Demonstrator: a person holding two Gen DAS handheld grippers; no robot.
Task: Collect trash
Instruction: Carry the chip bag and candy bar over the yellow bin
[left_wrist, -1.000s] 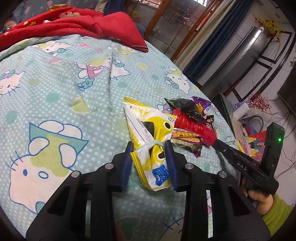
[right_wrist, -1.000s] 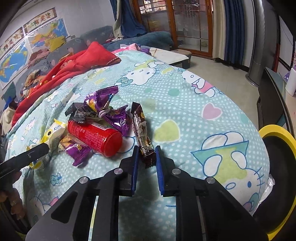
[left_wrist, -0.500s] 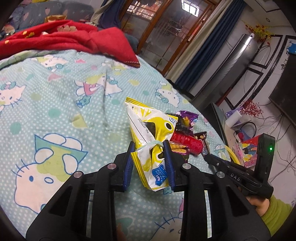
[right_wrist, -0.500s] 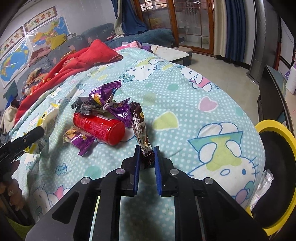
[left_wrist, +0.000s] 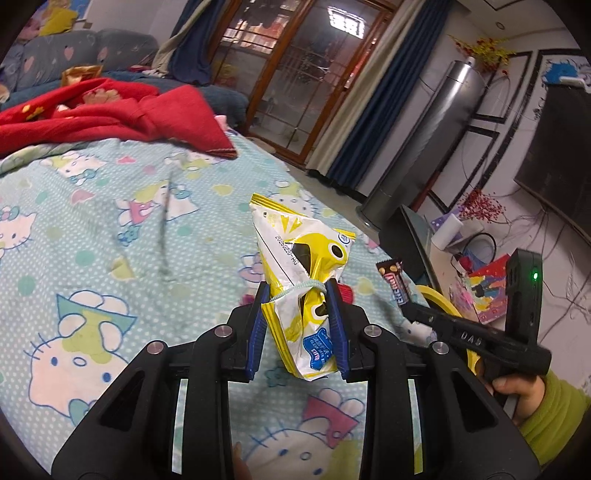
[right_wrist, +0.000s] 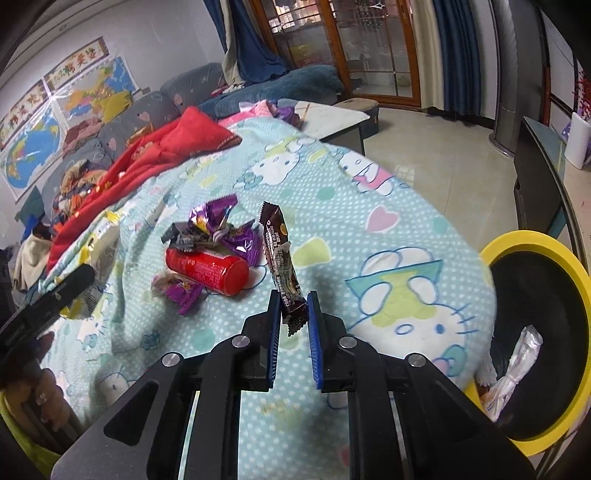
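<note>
My left gripper is shut on a yellow and white snack bag, held upright above the Hello Kitty bedspread. My right gripper is shut on a brown candy bar wrapper, lifted above the bed; it also shows in the left wrist view. On the bed lie a red can and purple wrappers. A yellow-rimmed black trash bin stands at the right beside the bed, with a clear wrapper inside.
A red blanket lies at the bed's far side. A silver tower unit, a dark glass-topped stand and a cluttered floor lie past the bed's right edge. A sofa stands behind the bed.
Both grippers have risen off the bed with their loads. The snack bag and the brown wrapper are higher, and the right gripper has moved toward the yellow bin.
</note>
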